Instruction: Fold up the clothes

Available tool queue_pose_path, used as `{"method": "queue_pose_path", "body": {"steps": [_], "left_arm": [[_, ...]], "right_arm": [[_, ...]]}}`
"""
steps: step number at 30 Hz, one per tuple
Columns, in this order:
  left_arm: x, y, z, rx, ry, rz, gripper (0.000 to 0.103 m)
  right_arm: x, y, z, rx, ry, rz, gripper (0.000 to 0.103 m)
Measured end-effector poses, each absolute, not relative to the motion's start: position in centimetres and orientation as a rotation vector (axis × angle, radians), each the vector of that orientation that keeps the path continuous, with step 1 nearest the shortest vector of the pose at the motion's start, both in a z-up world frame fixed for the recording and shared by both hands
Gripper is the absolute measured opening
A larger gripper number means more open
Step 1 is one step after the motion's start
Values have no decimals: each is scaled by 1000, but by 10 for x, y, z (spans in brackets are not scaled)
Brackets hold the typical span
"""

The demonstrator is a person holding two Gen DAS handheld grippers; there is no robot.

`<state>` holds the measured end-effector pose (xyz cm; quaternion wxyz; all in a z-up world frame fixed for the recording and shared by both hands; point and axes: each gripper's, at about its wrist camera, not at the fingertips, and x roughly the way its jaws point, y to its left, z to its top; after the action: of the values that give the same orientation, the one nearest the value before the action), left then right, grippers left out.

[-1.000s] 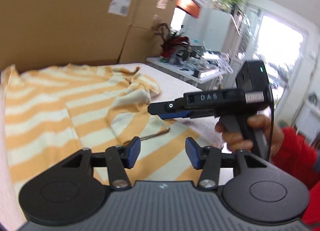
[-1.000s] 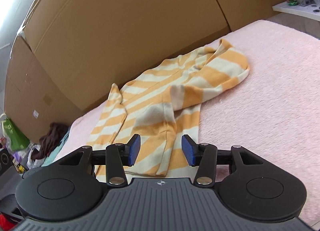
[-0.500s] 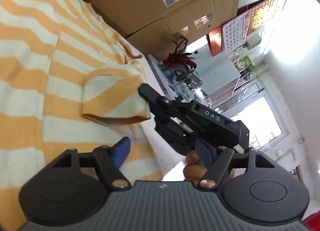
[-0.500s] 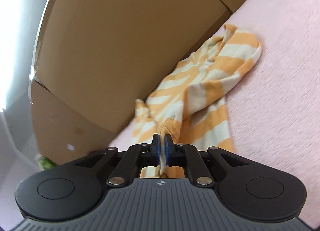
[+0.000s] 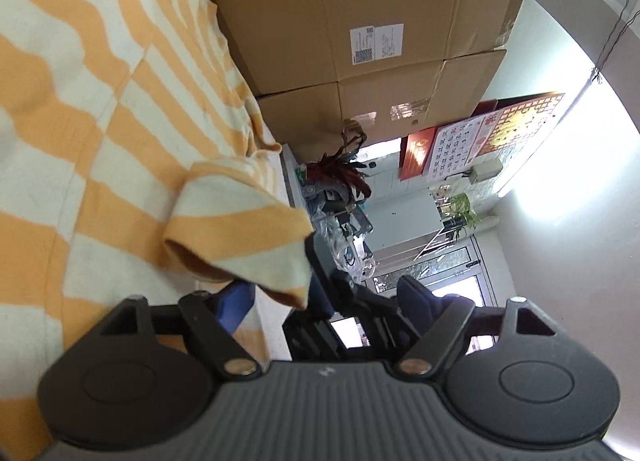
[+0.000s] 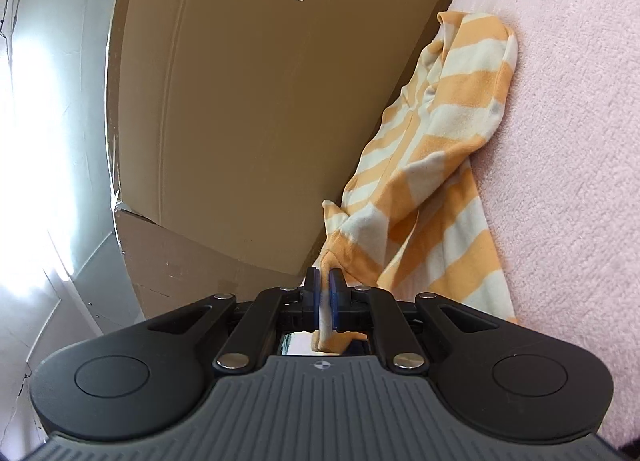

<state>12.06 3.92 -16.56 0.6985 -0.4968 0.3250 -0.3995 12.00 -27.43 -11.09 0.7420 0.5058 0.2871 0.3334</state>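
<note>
right gripper [image 6: 325,293] pinches the striped shirt's [image 6: 436,165] sleeve at 6 o'clock; left gripper [image 5: 324,301] jaws spread, holding nothing.

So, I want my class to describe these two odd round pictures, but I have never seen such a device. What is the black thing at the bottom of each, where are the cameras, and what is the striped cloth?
Each picture comes from a wide-angle camera fixed on a hand-held gripper, a two-fingered clamp that a person squeezes. The camera looks forward along the fingers, so the black body fills the bottom of the view.

The left view shows the left gripper with its blue-padded fingers apart, holding nothing. The right gripper reaches in ahead of it, gripping the sleeve.

The right view shows the right gripper from its own camera, shut on the sleeve.

The cloth is an orange and cream striped top, lying on a pink blanket in front of big cardboard boxes. The job is folding it.
</note>
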Motion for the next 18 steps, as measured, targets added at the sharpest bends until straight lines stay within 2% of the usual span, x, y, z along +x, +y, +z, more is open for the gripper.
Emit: {"method": "queue_pose_path", "body": {"steps": [10,12,14,18], "left_arm": [[124,39,-167,-1140,698,-879,86],[124,38,-164,-1104,689,-865,84],[123,36,-160,-1047,670,-838,75],[124,37,-156,-953,653,-789,42]], "right_arm": [[109,-284,-124,1173,618,717,7],[107,-283,-126,1187,620,728,7],[105,-282,-127,1201,622,740,7],[104,-279,-125,1180,633,747,11]]}}
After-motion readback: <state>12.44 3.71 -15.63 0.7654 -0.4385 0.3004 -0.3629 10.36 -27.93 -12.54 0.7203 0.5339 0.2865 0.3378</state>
